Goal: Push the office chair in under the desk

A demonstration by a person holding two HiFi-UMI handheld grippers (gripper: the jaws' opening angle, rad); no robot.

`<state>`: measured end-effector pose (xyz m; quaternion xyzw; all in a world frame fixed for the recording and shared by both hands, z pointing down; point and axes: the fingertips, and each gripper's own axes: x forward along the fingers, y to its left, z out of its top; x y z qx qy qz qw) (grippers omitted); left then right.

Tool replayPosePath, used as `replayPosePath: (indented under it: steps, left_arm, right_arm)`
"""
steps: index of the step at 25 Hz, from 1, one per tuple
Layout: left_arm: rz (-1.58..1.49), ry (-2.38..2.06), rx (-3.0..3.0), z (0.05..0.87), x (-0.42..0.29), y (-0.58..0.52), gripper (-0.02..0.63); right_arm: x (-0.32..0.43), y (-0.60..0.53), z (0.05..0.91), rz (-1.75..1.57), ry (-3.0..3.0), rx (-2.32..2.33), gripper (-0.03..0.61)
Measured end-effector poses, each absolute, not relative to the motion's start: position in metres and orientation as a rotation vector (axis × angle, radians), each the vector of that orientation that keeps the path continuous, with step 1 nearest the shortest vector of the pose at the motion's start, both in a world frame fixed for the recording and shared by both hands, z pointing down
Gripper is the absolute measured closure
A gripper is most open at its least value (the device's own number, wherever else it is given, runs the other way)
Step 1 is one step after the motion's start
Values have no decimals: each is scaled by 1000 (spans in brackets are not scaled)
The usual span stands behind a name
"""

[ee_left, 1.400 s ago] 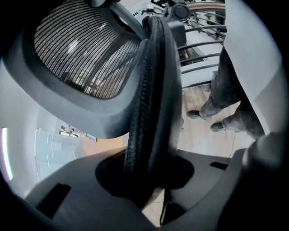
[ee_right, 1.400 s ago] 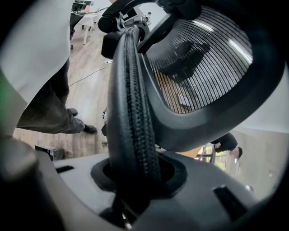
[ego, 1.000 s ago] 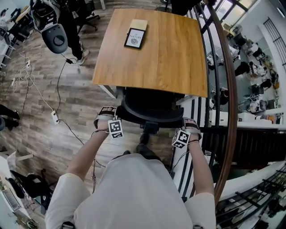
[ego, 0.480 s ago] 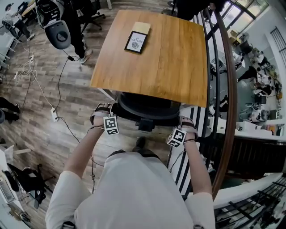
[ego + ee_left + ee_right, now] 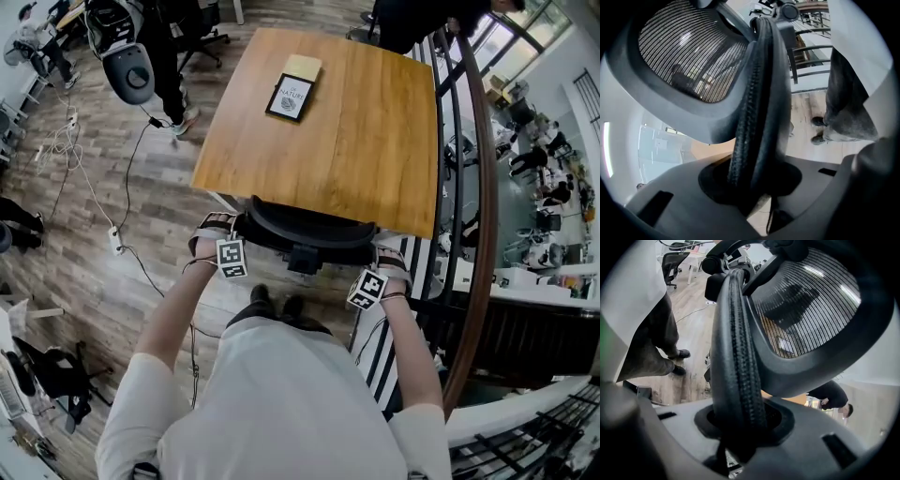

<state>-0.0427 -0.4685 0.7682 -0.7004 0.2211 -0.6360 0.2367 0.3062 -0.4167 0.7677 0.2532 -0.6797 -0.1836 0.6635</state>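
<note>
left tongs (image 5: 218, 234) and right tongs (image 5: 387, 263) each clamp the office chair (image 5: 305, 231) by its backrest rim (image 5: 757, 103), one at either side. seat tucked beneath the table (image 5: 361, 122) edge.

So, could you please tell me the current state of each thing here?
office chair: mostly under the desk, its back protruding at the near edge.
left gripper: shut on the office chair's left rim.
right gripper: shut on its right rim.
book: closed, flat on the desk.
</note>
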Motion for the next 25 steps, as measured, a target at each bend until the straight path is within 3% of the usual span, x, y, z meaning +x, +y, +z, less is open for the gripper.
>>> replayPosePath:
  steps: [15,25]
  left_arm:
    - [-1701,641,-1926,765,-44,-481,489]
    - [-1702,648,-1945,770,-43,-484,453]
  right_arm:
    - [303,-428,763,-413,-1535,594,461]
    - [304,-426,774,-383,-1536,540,456]
